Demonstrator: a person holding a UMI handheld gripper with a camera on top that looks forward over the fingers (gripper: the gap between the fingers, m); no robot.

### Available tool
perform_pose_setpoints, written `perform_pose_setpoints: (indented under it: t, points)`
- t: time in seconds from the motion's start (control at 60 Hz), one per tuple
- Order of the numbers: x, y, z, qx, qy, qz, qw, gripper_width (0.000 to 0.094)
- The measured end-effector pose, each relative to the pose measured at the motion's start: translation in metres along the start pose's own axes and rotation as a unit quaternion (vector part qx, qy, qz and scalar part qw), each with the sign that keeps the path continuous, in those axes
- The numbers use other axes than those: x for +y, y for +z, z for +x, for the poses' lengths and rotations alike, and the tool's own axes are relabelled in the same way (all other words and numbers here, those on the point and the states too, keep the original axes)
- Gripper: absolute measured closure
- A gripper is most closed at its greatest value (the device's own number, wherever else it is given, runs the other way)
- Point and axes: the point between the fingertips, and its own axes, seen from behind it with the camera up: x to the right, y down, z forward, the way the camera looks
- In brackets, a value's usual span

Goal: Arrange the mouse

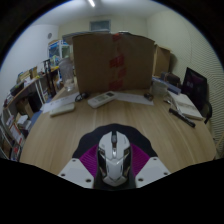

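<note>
A grey and white mouse (113, 152) with black trim sits between my gripper's (113, 168) two fingers, its nose pointing away from me. The magenta pads (90, 160) press on its left and right sides, so the gripper is shut on it. It is over the near edge of a round wooden table (130, 122). The mouse's underside and the fingertips are hidden.
A large cardboard box (112, 62) stands at the table's far side. A white keyboard (101, 99) and another keyboard (62, 105) lie in front of it. A laptop (196, 85) and books (186, 106) are at the right. Shelves (20, 110) stand at the left.
</note>
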Motion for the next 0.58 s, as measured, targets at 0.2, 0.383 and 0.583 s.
perform_pose_setpoints:
  t: [0.2, 0.383, 0.583]
  points:
    - [0.006, -0.005, 0.003, 0.017, 0.007, -0.053, 0.998, 0.0182]
    - [-0.003, -0.065, -0.018, 0.027, 0.031, -0.051, 0.998, 0.0098]
    - [0.013, -0.162, -0.051, 0.048, 0.053, -0.043, 0.996, 0.0081]
